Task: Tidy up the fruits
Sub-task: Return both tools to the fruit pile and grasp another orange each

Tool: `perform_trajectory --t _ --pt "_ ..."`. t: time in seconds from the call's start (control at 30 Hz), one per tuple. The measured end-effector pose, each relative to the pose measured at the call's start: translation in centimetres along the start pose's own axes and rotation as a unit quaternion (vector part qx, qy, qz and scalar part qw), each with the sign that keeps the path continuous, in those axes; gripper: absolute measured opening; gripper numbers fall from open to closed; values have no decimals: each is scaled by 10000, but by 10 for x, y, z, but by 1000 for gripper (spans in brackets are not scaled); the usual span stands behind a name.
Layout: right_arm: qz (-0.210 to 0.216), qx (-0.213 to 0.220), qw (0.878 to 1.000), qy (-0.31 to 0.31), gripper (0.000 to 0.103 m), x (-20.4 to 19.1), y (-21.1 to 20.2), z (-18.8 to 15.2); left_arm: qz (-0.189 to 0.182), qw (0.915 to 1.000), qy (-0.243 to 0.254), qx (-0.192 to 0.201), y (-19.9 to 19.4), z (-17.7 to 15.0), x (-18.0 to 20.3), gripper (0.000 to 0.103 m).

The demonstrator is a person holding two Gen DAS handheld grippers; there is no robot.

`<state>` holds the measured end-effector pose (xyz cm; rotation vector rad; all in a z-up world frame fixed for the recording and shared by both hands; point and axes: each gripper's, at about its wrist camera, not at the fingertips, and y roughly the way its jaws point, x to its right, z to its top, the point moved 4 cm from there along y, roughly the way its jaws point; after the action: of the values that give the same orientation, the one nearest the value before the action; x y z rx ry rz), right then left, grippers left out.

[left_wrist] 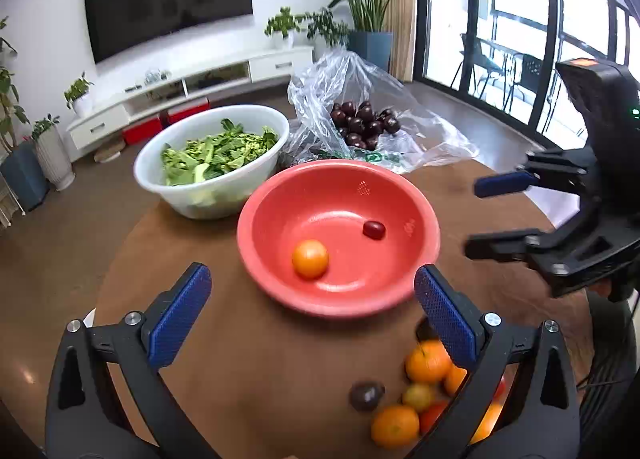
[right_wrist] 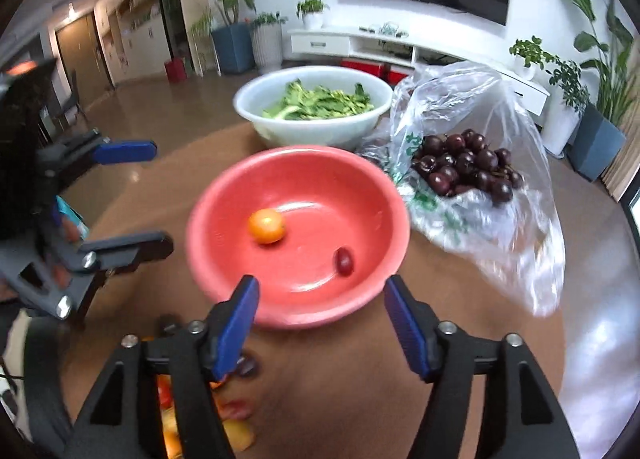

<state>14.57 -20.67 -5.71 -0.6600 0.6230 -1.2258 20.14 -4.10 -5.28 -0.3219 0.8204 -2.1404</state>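
Under right hand-held gripper, fruit pile blurred; both hand-held grippers agape, empty.

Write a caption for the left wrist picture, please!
Open left gripper faces a red bowl holding one orange fruit and one red fruit.

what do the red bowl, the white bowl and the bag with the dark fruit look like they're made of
Red bowl: probably plastic, smooth and slightly glossy, with soft highlights on its curved wall. White bowl: likely plastic too, with a thin rim and faintly translucent walls. Bag: thin clear plastic film, crinkled and shiny, dark fruit visible through it.
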Motion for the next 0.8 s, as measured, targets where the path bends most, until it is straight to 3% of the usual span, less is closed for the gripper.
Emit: perform_trajectory --t 0.13,0.3,0.4,0.6,0.8 --pt "304 107 9990 319 80 -33 -27 -36 306 9988 55 381 -39 -29 6 103" --pt "110 -24 9983 579 80 -78 -39 -86 888 9952 -271 311 -78 -69 4 103" --pt "-59 -355 9951 925 80 -96 -30 -113 1045 9924 -638 139 -91 -94 -1 103" --pt "-171 -782 9880 1319 78 -113 -8 -135 1037 9897 -991 28 -115 -132 -9 103" --pt "-156 -919 9850 1451 67 -121 7 -138 966 9892 -1098 27 -122 -143 -15 103"
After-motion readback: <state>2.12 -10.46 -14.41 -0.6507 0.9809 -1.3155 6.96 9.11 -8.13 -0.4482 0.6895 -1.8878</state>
